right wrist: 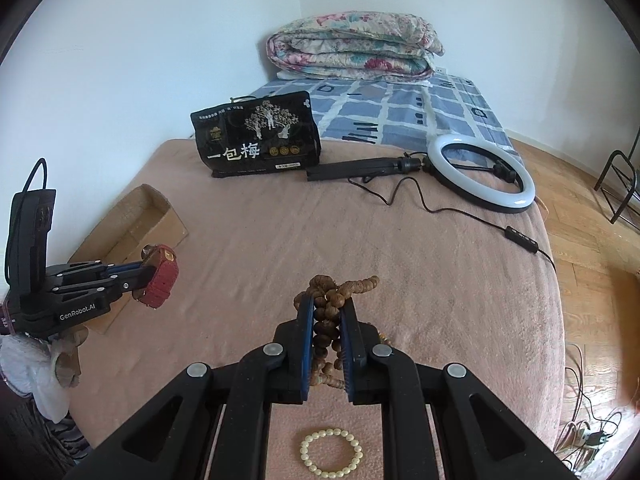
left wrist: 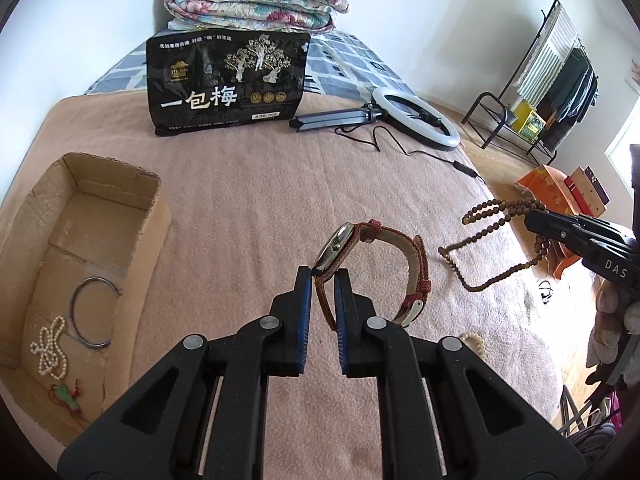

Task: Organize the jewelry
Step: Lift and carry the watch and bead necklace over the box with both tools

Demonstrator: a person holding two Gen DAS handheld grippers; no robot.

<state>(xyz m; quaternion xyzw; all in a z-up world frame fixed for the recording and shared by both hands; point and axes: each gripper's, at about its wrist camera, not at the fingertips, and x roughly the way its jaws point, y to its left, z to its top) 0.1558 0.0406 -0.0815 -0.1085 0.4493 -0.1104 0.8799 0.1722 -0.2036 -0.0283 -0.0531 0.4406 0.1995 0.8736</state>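
Left wrist view: nearest the camera, the left gripper [left wrist: 323,276] has its jaws drawn almost together on the red strap of a watch [left wrist: 374,270], pinched just below the case. The dial end and the loose buckle end both stand clear of the pink blanket [left wrist: 240,200]. The grip takes only a thin edge of strap, so the watch could pivot or slip out if the hand swings sharply toward the cardboard box [left wrist: 86,240]. That box lies to the left of the gripper and already holds a metal bangle [left wrist: 94,312], a pearl strand [left wrist: 50,346] and a small green charm [left wrist: 64,394]. To the right of the box, well apart, the right gripper [left wrist: 534,216] carries a string of brown beads [left wrist: 496,248] whose loop sags toward the blanket; the hanging part might snag on the box rim.

Right wrist view: closest in, a pearl bracelet [right wrist: 331,453] lies on the pink blanket [right wrist: 440,280], not yet collected. Just above it the right gripper [right wrist: 326,312] is clamped nearly closed on a bunched brown bead string [right wrist: 332,300]; round beads may roll between the pads and let coils spill. The cardboard box [right wrist: 136,224] sits far left, with the left gripper [right wrist: 146,276] and red watch [right wrist: 160,276] in front of it.
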